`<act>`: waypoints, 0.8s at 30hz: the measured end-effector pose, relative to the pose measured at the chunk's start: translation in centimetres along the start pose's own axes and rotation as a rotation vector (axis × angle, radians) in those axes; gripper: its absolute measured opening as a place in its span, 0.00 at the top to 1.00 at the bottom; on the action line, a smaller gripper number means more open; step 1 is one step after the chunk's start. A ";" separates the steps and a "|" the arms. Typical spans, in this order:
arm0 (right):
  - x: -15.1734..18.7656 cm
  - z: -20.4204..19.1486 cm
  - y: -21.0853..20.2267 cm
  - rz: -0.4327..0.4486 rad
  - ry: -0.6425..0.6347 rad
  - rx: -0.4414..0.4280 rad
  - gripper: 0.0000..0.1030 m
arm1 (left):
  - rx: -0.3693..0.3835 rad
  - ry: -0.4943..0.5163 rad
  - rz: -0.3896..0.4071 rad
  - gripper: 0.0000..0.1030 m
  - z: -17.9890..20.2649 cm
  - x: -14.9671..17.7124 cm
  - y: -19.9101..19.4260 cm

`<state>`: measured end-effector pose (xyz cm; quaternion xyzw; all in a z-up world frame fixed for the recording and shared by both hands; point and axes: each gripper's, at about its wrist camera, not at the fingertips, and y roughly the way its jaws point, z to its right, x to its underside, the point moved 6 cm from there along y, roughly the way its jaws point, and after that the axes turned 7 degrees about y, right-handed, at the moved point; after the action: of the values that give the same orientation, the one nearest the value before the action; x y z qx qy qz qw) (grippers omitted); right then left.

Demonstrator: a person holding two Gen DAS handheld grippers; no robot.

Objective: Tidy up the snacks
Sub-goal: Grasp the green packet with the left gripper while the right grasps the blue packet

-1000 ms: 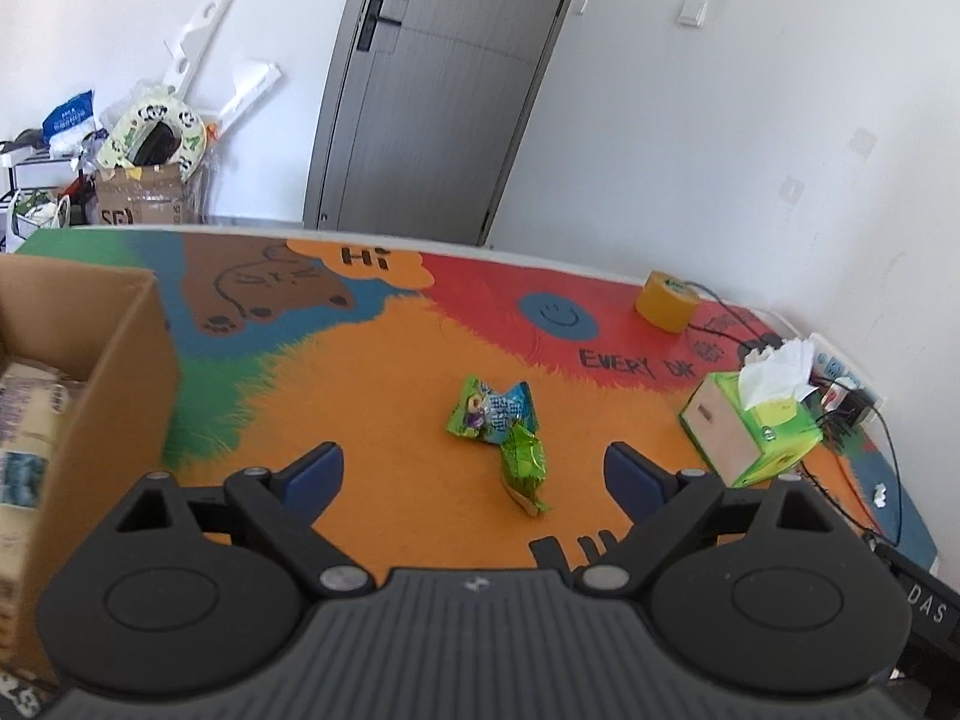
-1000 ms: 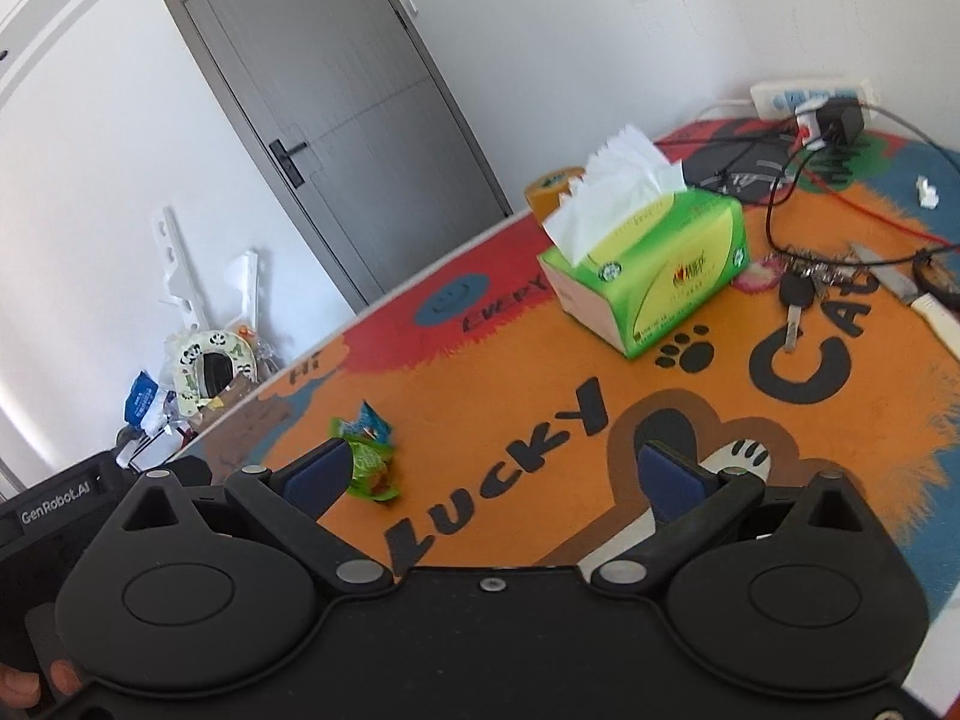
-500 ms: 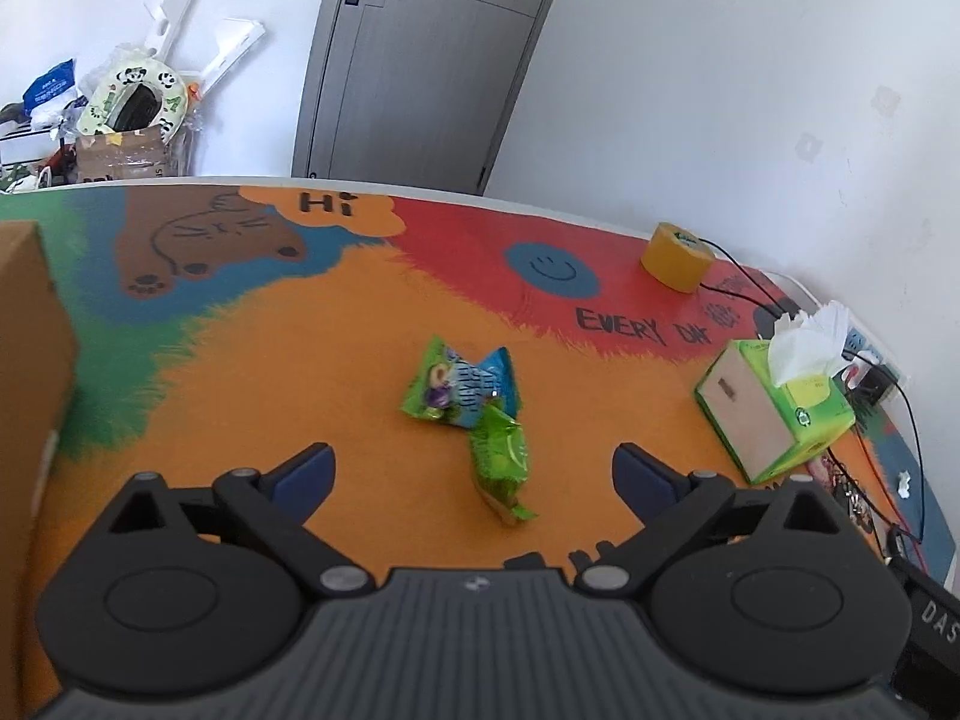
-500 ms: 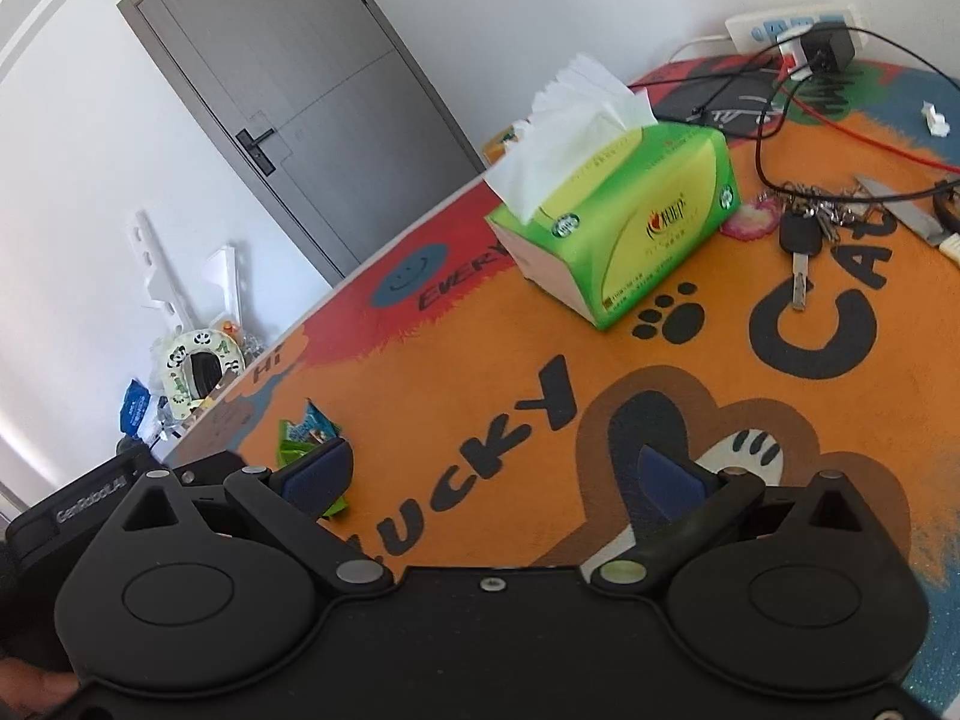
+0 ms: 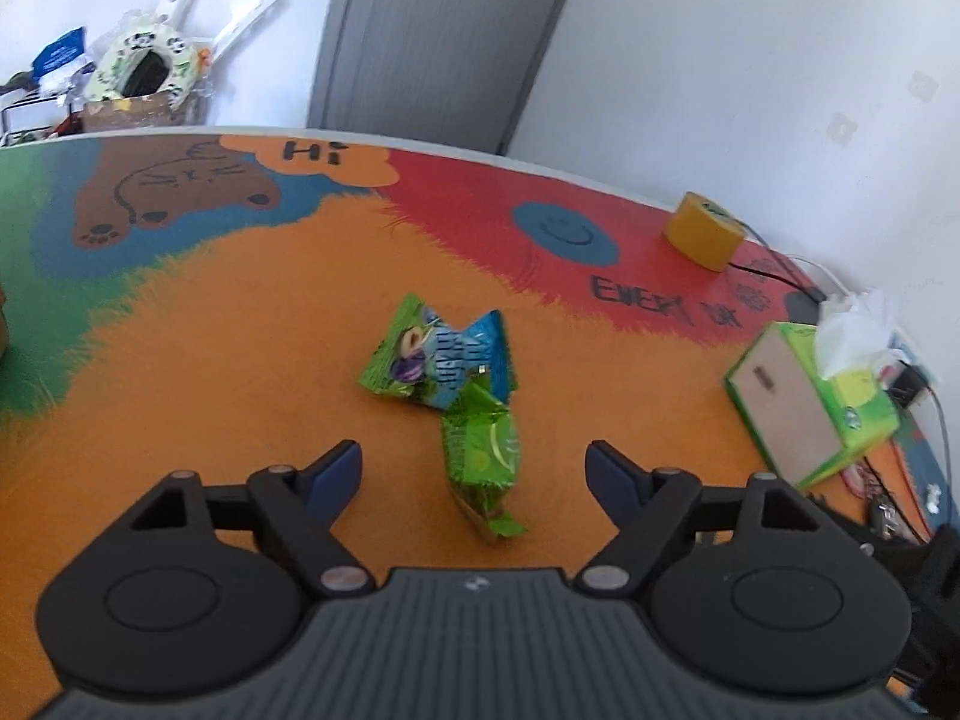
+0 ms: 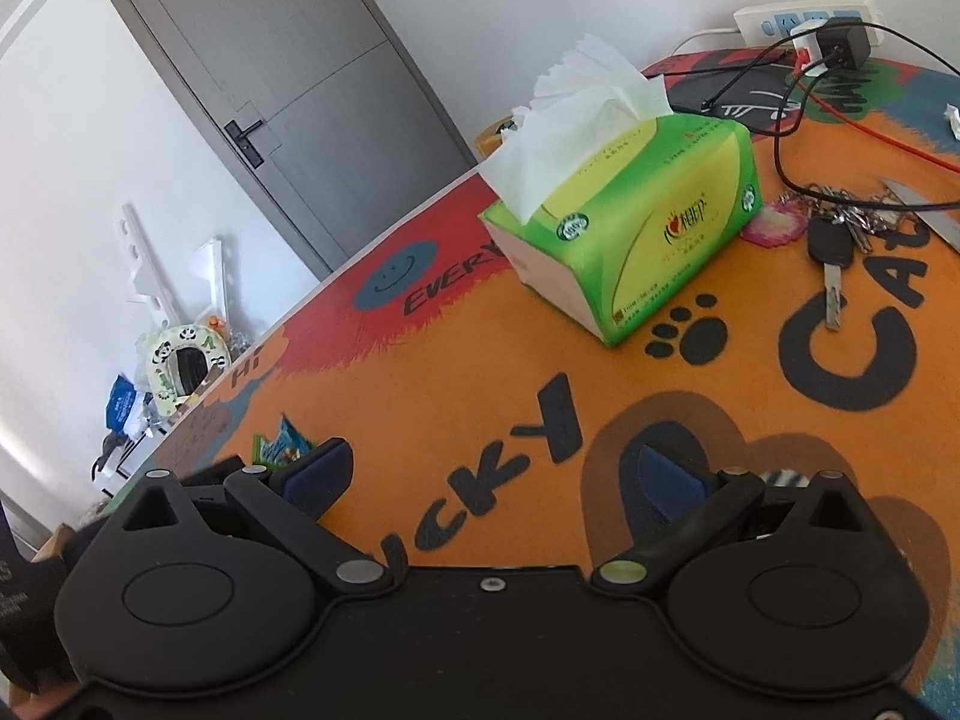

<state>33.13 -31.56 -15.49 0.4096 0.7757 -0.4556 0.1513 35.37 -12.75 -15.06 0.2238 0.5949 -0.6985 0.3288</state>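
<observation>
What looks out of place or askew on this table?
Two snack packets lie loose mid-mat: a crumpled green packet overlaps the edge of a green-and-blue packet. A key bunch and cables clutter the far side by the tissue box. Nothing looks spilled or damaged.

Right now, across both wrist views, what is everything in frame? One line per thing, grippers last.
snack packets: two, one plain green, one green and blue, touching, mid-mat
play mat: one, orange, red, blue, green, covering the table
tissue box: one, green and yellow, white tissue sticking up, right side of mat
tape roll: one, yellow, far edge of mat
keys: one bunch, black and silver, beside tissue box
power strip: one, white, by the wall
door: one, grey, shut
left gripper: black, blue pads, jaws closing astride the green packet, not touching
right gripper: black, open, nothing between
</observation>
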 end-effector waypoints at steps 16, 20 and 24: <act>0.4 -4.8 2.0 -0.030 -0.100 -0.031 0.00 | 0.007 -0.071 0.050 0.76 -3.7 -1.0 -1.6; 0.9 -6.3 2.4 -0.042 -0.138 -0.045 0.00 | -0.010 -0.099 0.071 0.76 -5.6 -1.7 -2.5; 1.2 -7.7 3.0 -0.057 -0.161 -0.062 0.00 | -0.043 -0.120 0.088 0.76 -7.3 -2.3 -3.3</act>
<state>35.76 -23.85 -13.78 0.3445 0.7862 -0.4668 0.2128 33.95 -4.95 -12.60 0.2006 0.5785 -0.6825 0.3991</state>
